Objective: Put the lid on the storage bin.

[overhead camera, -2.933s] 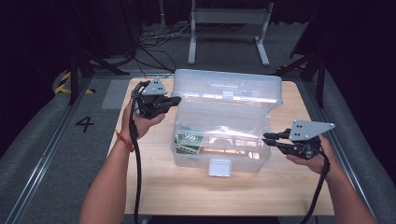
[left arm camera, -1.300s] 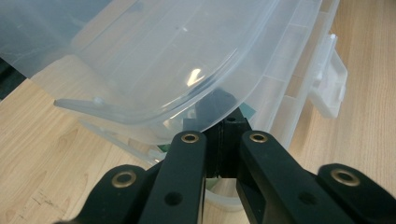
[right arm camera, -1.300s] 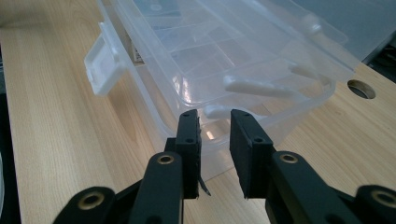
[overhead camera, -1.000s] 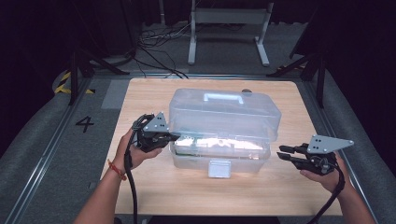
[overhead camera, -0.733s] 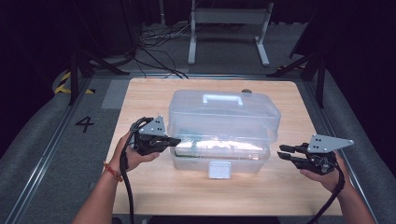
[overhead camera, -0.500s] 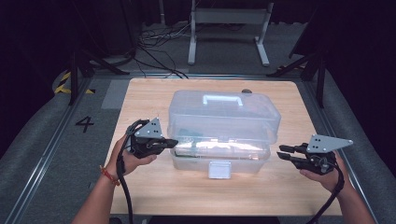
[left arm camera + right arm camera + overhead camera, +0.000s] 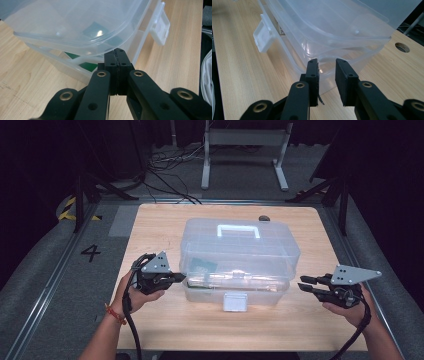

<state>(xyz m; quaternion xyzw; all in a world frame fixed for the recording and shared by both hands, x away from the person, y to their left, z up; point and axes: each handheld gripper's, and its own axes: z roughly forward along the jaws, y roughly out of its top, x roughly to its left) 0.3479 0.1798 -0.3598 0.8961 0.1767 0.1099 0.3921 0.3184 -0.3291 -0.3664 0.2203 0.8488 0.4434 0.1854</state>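
L gripper [image 7: 176, 278] jaws closed, empty, at clear lidded storage box [image 7: 240, 260] rim; R gripper [image 7: 306, 283] jaws apart, empty, beside box.

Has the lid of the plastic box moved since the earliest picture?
Yes. The lid, upright behind the box then, has swung down toward the latch and covers it, not fully seated.

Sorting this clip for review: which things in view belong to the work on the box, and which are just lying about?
In the job:
- clear plastic storage box, lid almost down
- front latch
- left gripper, shut, at the lid's left edge
- right gripper, jaws apart, beside the box's right end

Lying about:
- wooden table with its cable hole
- metal stand and floor cables behind
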